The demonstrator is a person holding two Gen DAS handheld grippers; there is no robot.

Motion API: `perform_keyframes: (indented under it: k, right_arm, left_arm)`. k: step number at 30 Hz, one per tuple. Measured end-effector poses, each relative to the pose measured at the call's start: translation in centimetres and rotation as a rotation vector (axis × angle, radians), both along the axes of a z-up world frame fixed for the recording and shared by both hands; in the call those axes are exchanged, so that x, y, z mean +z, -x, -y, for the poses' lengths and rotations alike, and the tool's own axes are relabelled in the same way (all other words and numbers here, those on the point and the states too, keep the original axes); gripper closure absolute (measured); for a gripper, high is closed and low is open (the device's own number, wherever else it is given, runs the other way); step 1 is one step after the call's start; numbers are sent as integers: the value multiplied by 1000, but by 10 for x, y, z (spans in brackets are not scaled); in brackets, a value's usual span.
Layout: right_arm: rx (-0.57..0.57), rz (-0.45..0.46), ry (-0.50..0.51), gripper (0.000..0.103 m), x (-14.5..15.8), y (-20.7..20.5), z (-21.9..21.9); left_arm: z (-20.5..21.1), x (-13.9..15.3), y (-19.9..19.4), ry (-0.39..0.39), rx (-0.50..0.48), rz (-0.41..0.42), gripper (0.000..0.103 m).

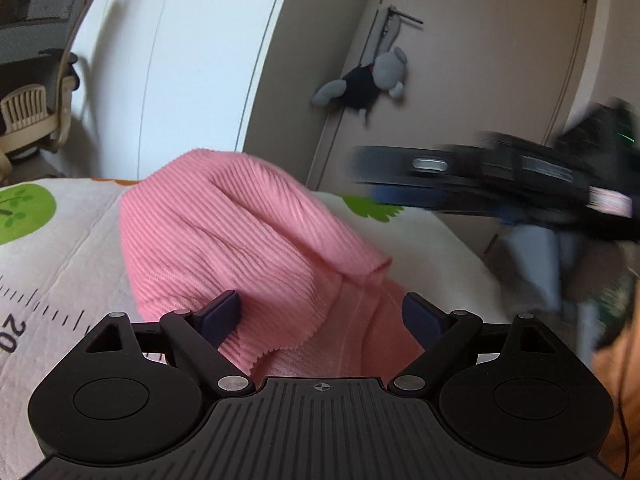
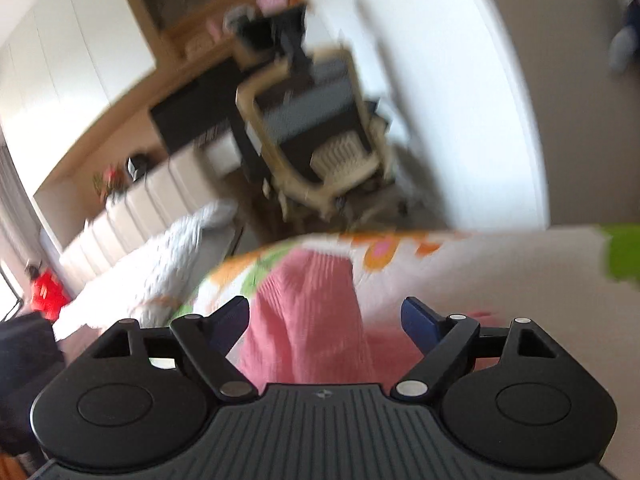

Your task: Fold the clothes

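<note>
Pink ribbed cloth [image 1: 240, 240] fills the space just ahead of the left gripper [image 1: 322, 316], bunched in a soft mound on a printed blanket [image 1: 48, 272]. Both blue pads stand wide apart; the left one rests against the fabric's lower fold, but nothing is pinched, so this tool is released. At three o'clock in the left view the right gripper [image 1: 480, 172] shows as a dark blur above the blanket's far edge.

From the right wrist, the garment [image 2: 312, 312] runs from six o'clock up toward twelve, between the right tool's [image 2: 324, 320] spread pads, which do not press it: released as well. An office chair [image 2: 312, 128] stands beyond, and a plush toy [image 1: 368, 80] hangs on the door at one o'clock in the left view.

Judging from the lumpy heap, the fold is far from neat. A good next step would be finding a hem or corner, pinching a single layer at each side, and drawing the cloth flat before creasing.
</note>
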State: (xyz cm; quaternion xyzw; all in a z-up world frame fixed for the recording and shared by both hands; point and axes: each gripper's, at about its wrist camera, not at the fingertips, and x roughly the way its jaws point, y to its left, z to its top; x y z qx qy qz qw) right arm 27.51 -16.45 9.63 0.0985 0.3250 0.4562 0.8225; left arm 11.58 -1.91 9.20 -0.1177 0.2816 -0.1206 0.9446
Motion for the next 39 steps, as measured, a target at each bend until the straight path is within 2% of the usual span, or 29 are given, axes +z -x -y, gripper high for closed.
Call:
perform_keyframes:
  k: [1, 2, 3, 6, 9, 11, 13, 14, 17, 19, 21, 25, 27, 29, 34, 39]
  right_arm:
    - [26, -19, 29, 36, -7, -4, -14]
    - [46, -24, 46, 57, -9, -3, -24]
    - [61, -20, 47, 89, -6, 1, -29]
    - [62, 41, 24, 99, 15, 18, -26]
    - [-11, 113, -3, 99, 39, 34, 16]
    - [-77, 123, 61, 99, 33, 40, 40]
    - [-144, 123, 160, 99, 16, 45, 60]
    - [-164, 110, 219, 99, 1, 46, 63]
    - [-181, 38, 325, 99, -41, 50, 69]
    - [-176, 61, 354, 99, -46, 55, 73]
    - [-171, 108, 349, 95, -33, 58, 79]
    - [-198, 247, 235, 77, 17, 59, 90]
    - [-190, 279, 171, 75, 31, 51, 83]
    - [-175, 278, 150, 73, 33, 40, 67]
    - [-150, 228, 341, 72, -9, 26, 28]
    - [-142, 162, 449, 71, -40, 47, 56]
  left_arm:
    - [-1, -1, 2, 5, -2, -1, 11]
    - [-3, -1, 4, 10, -5, -1, 11]
    - [-5, 0, 7, 15, -8, -2, 11]
    - [-13, 7, 15, 49, -21, 2, 11]
    - [-32, 25, 33, 139, -39, 68, 9]
    - [-42, 40, 43, 156, 2, 120, 7]
    - [-47, 46, 41, 148, 58, 134, 6]
    - [-47, 44, 36, 148, 79, 118, 6]
    - [-36, 17, 4, 134, 145, -53, 6]
    - [-23, -5, -11, 68, 162, -169, 5]
    - [-13, -22, -16, -4, 161, -233, 5]
    - [-7, -30, -13, -123, 164, -244, 5]
    - [-10, -31, -12, -150, 174, -244, 5]
    - [-14, -32, -7, -152, 186, -246, 5]
    - [-17, -32, -5, -172, 209, -246, 5]
    - [-31, -28, 1, -161, 225, -244, 6]
